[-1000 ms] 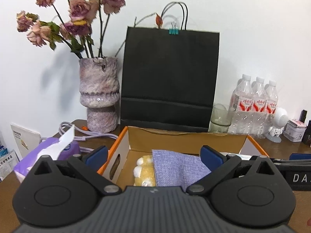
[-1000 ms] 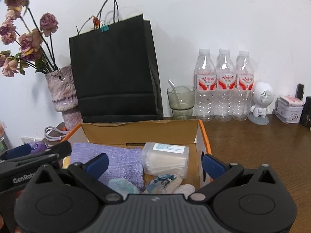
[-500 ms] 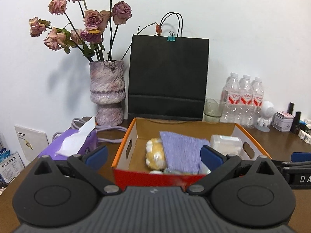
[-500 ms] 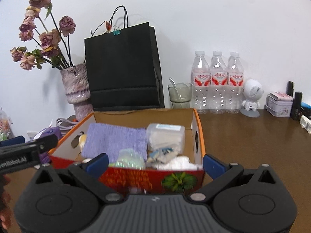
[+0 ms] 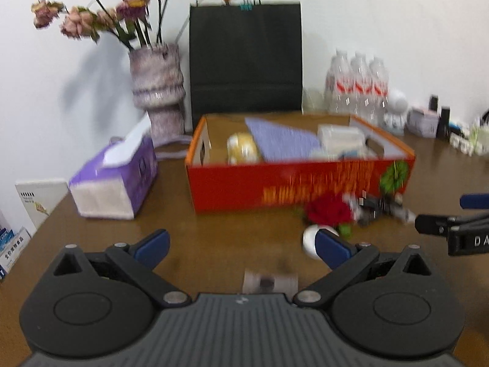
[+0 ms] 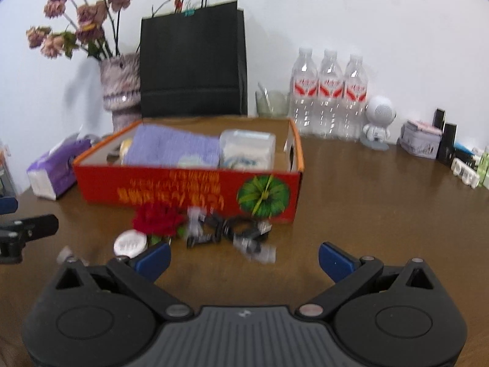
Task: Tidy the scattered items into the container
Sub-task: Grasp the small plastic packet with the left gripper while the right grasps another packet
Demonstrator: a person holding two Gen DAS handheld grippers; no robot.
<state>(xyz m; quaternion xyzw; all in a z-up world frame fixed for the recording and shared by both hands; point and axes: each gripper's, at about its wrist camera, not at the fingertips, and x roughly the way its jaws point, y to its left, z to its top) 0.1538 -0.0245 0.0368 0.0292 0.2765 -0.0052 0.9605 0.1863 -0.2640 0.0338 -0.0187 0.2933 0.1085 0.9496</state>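
Observation:
A red cardboard box (image 6: 189,191) (image 5: 299,183) stands mid-table, holding a purple cloth (image 6: 171,150), a clear plastic case (image 6: 247,146) and a yellow item (image 5: 243,151). In front of it lie a red rose (image 6: 157,221) (image 5: 328,212), a black cable bundle (image 6: 232,231) (image 5: 379,206), a round white tin (image 6: 130,243) (image 5: 310,238) and a small silvery piece (image 5: 270,279). My left gripper (image 5: 241,246) is open and empty, well back from the box. My right gripper (image 6: 244,257) is open too, just short of the cable.
A purple tissue box (image 5: 114,177) sits left of the box. Behind stand a vase of dried flowers (image 5: 157,88), a black paper bag (image 5: 246,58), a glass (image 6: 272,104), three water bottles (image 6: 328,91), a white robot figure (image 6: 379,122) and small tins and cosmetics (image 6: 421,137) at right.
Both grippers have pulled back away from the box and down toward the table front. The loose items in front of the box have come into view. Both stay open.

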